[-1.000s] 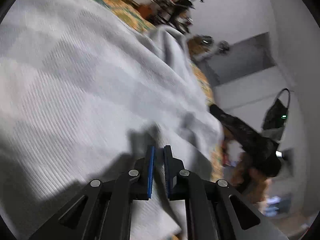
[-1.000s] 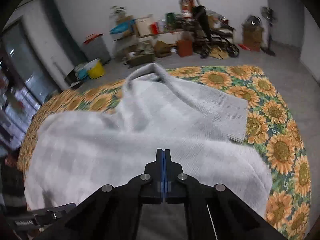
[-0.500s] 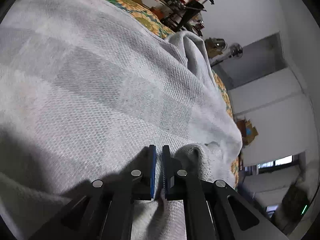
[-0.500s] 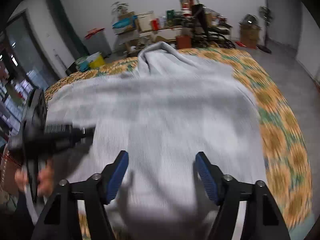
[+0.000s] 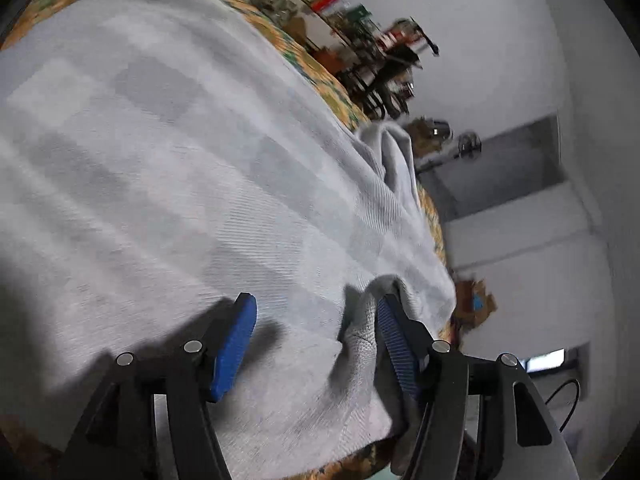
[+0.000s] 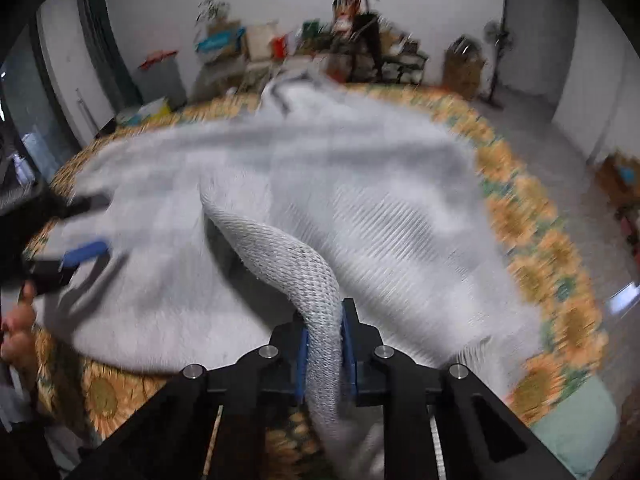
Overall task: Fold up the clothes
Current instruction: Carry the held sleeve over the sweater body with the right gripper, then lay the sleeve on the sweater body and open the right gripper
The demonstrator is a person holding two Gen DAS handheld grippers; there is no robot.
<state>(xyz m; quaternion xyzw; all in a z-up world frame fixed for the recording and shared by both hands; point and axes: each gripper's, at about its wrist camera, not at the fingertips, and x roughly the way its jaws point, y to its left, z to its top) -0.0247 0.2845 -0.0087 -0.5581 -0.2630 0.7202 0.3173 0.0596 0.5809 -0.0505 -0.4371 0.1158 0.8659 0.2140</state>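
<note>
A big pale grey knit sweater lay spread over a sunflower-print cloth, covering most of it; the cloth's orange and green border showed all round the sweater's edges. The knit had faint lighter and darker checks. At the sweater's far end a bunched part, collar or sleeve, hard to tell, stood up in a hump.

Right gripper sat at the sweater's near edge, jaws closing, blue pads clamped on a rolled band of the knit. That band rose from the sweater body in a curved ridge and ran down between the fingers, hanging below them.

Left gripper was over the sweater's corner, jaws opening, wide apart. A fold of the hem lay against the inner face of its right-side blue pad; the other pad stood clear of the fabric. Nothing pinched. In the right wrist view the same gripper showed at the sweater's left edge, blurred, with a hand behind it.

Beyond the sweater's far end, against the white wall: cluttered shelves and boxes, a grey bin, a standing fan. Grey floor to the sweater's right.
</note>
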